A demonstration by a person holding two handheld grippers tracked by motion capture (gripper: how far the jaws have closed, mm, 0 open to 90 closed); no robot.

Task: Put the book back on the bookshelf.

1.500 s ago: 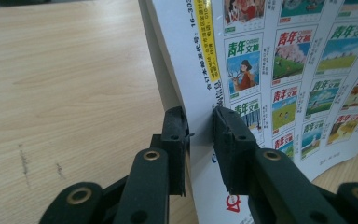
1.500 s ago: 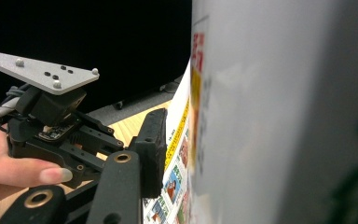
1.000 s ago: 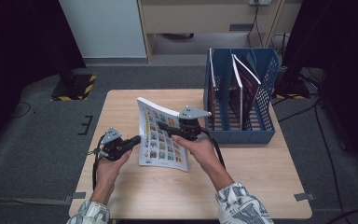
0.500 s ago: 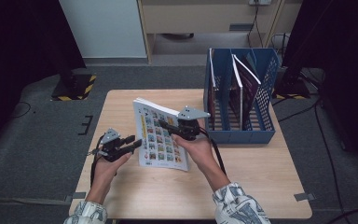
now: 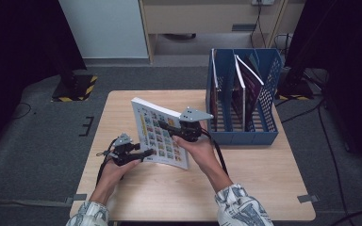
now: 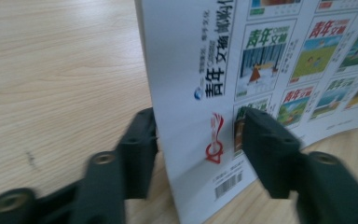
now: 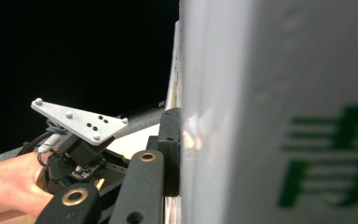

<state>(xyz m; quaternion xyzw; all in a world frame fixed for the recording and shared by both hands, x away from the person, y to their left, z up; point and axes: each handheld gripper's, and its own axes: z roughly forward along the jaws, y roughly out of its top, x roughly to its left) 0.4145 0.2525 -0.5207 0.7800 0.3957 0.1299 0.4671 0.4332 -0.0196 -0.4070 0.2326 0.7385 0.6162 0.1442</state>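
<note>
Right now my right gripper (image 5: 166,126) pinches the magazine (image 5: 159,133), tilting it up off the wooden table (image 5: 264,165), so my left gripper's (image 5: 147,153) jaws, just spread, can straddle its lower corner without clamping yet.

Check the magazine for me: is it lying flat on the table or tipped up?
Tipped up. The magazine slants with its far edge raised, its near edge down by the table.

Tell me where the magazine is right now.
In the high view the magazine stands tilted at the table's middle, left of the blue file rack, between the left gripper and right gripper.
</note>
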